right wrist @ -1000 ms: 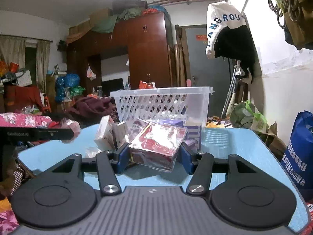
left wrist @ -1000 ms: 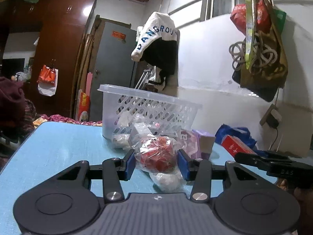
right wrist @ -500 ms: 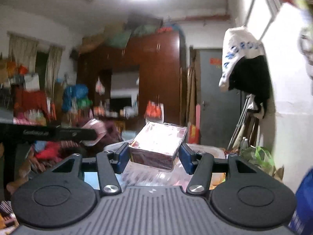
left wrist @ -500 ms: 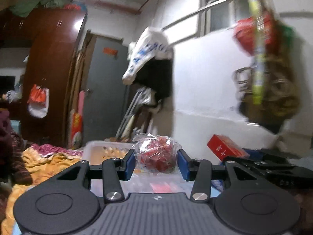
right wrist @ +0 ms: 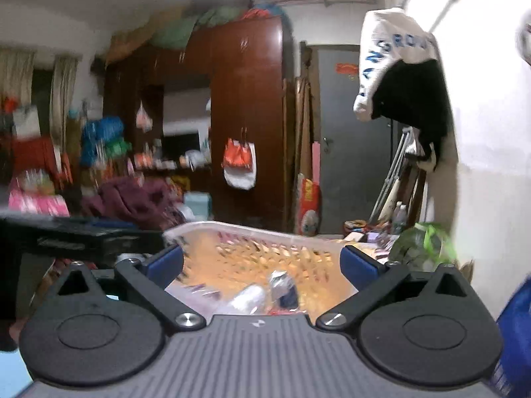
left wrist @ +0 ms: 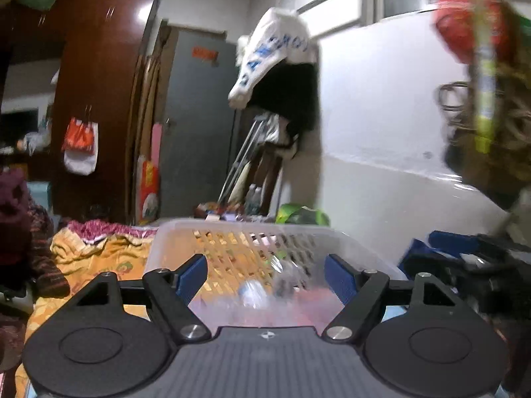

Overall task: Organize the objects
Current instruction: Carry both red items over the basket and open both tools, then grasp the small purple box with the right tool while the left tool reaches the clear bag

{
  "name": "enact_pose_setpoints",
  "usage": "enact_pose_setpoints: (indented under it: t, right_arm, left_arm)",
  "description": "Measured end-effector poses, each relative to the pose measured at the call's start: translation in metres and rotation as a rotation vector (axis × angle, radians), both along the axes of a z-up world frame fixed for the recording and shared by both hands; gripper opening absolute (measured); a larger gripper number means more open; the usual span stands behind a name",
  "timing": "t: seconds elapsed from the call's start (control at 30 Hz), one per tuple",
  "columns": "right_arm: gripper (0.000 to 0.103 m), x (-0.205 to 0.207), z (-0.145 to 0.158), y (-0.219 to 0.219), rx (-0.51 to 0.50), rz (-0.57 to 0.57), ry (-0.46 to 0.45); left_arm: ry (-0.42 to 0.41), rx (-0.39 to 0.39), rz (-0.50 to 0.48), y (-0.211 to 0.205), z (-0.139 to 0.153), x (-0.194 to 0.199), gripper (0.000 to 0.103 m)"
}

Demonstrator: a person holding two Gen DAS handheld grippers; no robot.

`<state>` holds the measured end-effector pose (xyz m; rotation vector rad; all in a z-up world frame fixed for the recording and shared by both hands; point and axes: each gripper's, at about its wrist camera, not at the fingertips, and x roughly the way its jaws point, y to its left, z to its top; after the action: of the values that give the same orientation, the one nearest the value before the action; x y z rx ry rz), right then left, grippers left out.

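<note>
- Left gripper [left wrist: 265,273]: blue-padded jaws spread, just opened, nothing between them
- Right gripper [right wrist: 262,260]: jaws spread wide, just opened, empty
- Translucent white lattice plastic basket [left wrist: 252,227]: directly below and ahead of both grippers
- Blurred wrapped packets [right wrist: 265,290]: inside the basket, beneath the jaws

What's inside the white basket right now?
Inside the white basket lie blurred, plastic-wrapped packets; what they are cannot be told. Orange cloth shows through its lattice wall. The hand-held gripper bodies cover the basket's near part and floor.
</note>
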<state>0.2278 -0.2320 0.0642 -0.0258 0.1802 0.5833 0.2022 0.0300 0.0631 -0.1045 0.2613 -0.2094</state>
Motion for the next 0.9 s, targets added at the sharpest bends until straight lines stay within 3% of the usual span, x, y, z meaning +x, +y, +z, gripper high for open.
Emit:
enact_pose_setpoints:
  t: [0.07, 0.13, 0.2, 0.23, 0.27, 0.33, 0.5, 0.63, 0.7, 0.73, 0.9]
  right_arm:
    - [0.103, -0.022, -0.019, -0.017, 0.045, -0.005, 0.016]
    - [0.103, -0.042, -0.042, -0.027, 0.039, -0.030, 0.012]
    - [0.102, -0.058, -0.064, -0.033, 0.044, -0.035, 0.002]
    - [0.098, -0.062, -0.072, -0.034, 0.036, -0.021, 0.018]
    - [0.086, -0.062, -0.078, -0.032, 0.013, -0.005, 0.046]
    - [0.072, -0.054, -0.082, -0.027, -0.031, 0.023, 0.080]
    - [0.073, -0.029, -0.079, -0.014, -0.083, 0.054, 0.121]
    - [0.074, -0.031, -0.083, -0.011, -0.109, 0.064, 0.160]
    - [0.071, -0.034, -0.082, -0.010, -0.115, 0.086, 0.159]
    - [0.063, -0.037, -0.083, -0.010, -0.116, 0.078, 0.151]
    - [0.062, -0.043, -0.085, -0.019, -0.075, 0.058, 0.147]
  left_arm:
    - [-0.011, 0.023, -0.014, -0.006, -0.021, -0.040, 0.084]
    - [-0.017, 0.002, -0.038, -0.009, -0.047, -0.073, 0.084]
    - [0.029, -0.036, -0.048, -0.010, -0.072, -0.093, 0.084]
    - [0.053, -0.062, -0.043, -0.009, -0.082, -0.099, 0.084]
    - [0.071, -0.079, -0.042, -0.008, -0.090, -0.103, 0.084]
    - [0.096, -0.087, -0.049, -0.010, -0.102, -0.106, 0.084]
    - [0.147, -0.036, -0.094, -0.019, -0.109, -0.096, 0.084]
    - [0.167, -0.038, -0.103, -0.021, -0.116, -0.095, 0.084]
    - [0.180, -0.033, -0.110, -0.025, -0.118, -0.092, 0.084]
    - [0.187, -0.029, -0.110, -0.028, -0.118, -0.090, 0.084]
    - [0.198, -0.009, -0.099, -0.034, -0.123, -0.087, 0.083]
